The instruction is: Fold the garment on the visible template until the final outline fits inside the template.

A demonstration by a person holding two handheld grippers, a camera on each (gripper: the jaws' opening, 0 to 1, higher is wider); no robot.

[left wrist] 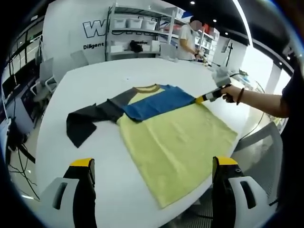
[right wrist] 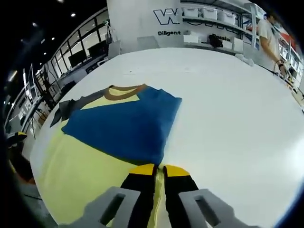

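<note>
Folding is what's going on here, and the step in hand looks like the blue sleeve (left wrist: 159, 102) getting laid across the chest of the yellow shirt (left wrist: 175, 147), which sits spread flat on the white table (left wrist: 95, 175). No template outline can be made out under it, so judging the fit isn't possible yet. To do this bit well, the person should probably keep the fold edge straight along the body's side, set the sleeve down flat without dragging the yellow panel, then mirror it with the dark sleeve (left wrist: 83, 121) that's flung out on the far side. The right gripper (right wrist: 159, 170) has its yellow-tipped jaws pressed together, and it looks like they're pinching the shirt's edge right at the blue sleeve's corner; from the left gripper view it (left wrist: 205, 98) sits at that same corner. The left gripper (left wrist: 154, 166) hangs above the near hem with jaws spread wide, holding nothing.
</note>
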